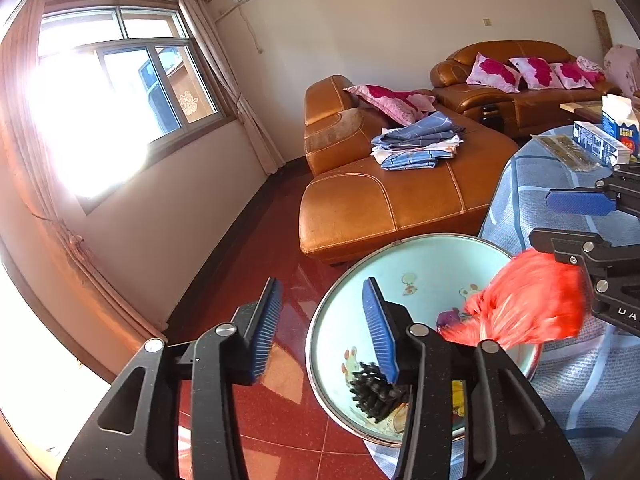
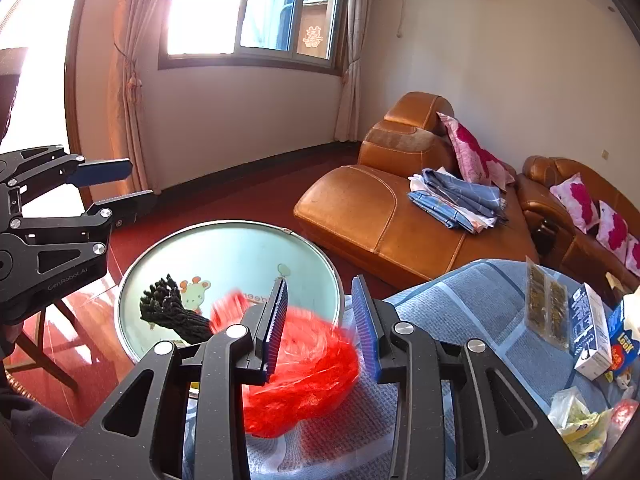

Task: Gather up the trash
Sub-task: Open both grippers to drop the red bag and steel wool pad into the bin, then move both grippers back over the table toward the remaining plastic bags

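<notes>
both tongs apart: left tongs [image 1: 324, 328] over basin [image 2: 160, 256] rim, right tongs [image 2: 320, 320] beside blurred red bag [image 2: 308, 380].

Blinding window [image 1: 100, 120] glare, perhaps motion-blurred.

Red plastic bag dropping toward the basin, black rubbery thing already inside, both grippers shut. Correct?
Not quite: both grippers are open. The right gripper stands spread around the red bag, right wrist view; the left gripper gapes empty. The black item does lie in the basin.
</notes>
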{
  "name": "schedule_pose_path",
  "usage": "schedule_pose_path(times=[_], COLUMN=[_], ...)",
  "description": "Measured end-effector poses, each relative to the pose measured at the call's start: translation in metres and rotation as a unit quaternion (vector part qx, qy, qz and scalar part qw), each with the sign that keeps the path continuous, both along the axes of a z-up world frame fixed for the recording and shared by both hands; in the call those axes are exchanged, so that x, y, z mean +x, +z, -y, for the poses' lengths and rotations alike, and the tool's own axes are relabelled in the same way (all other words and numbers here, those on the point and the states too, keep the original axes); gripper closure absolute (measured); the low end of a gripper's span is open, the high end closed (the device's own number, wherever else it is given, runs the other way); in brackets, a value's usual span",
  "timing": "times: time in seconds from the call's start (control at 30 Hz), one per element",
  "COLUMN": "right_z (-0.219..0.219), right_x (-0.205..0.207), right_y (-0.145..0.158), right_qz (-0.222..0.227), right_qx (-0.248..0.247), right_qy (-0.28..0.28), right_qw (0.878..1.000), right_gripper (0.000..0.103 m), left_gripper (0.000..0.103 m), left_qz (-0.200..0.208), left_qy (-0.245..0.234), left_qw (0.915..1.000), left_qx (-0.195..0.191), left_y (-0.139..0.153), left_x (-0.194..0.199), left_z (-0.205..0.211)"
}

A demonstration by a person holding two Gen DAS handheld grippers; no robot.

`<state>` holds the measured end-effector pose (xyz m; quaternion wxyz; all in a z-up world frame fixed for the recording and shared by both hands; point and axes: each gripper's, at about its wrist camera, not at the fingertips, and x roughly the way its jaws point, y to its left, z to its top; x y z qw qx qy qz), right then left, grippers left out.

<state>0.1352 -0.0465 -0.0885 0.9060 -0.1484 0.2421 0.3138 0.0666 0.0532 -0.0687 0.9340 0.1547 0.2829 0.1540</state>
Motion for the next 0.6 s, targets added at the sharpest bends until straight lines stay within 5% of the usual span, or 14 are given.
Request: schedule_pose_path(times=[0.6], right_z=[0.0004], right_x=[0.0008], right_y=[-0.0013], right_qz=[0.004], right_qx=[0.001], right_qy=[-0.004], right_qw=[1.0], right_gripper=[0.061], left_gripper=[0.055], left_qz=[0.002], left_qy=[0.005], left_qw=[1.0], left_qx=[-0.003], left_y=[0.0004], left_x=[0.0024], left_z=[-0.004])
